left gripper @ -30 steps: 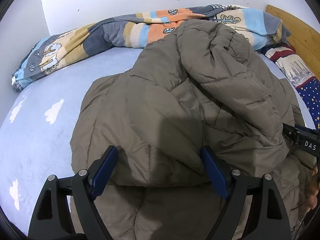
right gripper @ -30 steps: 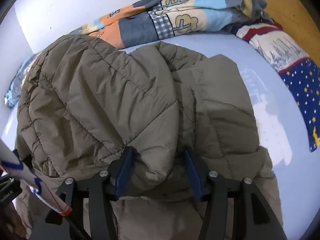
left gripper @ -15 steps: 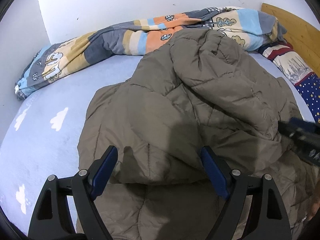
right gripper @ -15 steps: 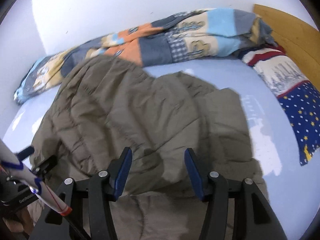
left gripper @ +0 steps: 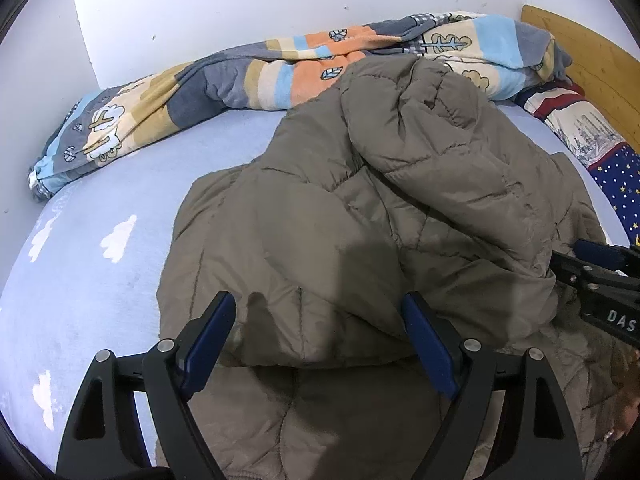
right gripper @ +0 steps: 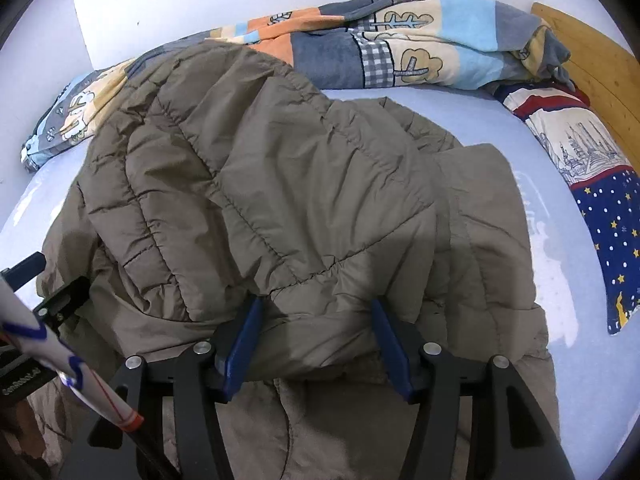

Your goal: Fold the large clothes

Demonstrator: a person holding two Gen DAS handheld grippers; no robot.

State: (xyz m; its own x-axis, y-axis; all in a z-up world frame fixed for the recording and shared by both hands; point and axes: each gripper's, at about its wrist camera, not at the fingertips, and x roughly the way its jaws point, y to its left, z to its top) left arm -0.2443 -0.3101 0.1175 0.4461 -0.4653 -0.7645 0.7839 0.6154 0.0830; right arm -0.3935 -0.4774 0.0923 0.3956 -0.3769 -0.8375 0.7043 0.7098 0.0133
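Left wrist view: left gripper (left gripper: 316, 336) jaws wide, straddling the near folded edge of the olive quilted jacket (left gripper: 320, 240), gripping nothing. Right gripper (right gripper: 316, 336) also spread, narrower, jacket (right gripper: 280, 184) fabric bulging between its fingers; can't tell if it pinches. Jacket lies dead ahead of both, long axis running away toward the patchwork blanket (left gripper: 260, 76) at the white wall (left gripper: 240, 0). Both grippers about equally near. Surface: light blue cloud-print bedsheet (left gripper: 88, 248); star-print pillow (right gripper: 608, 216) and wooden headboard (right gripper: 592, 64) to the right.
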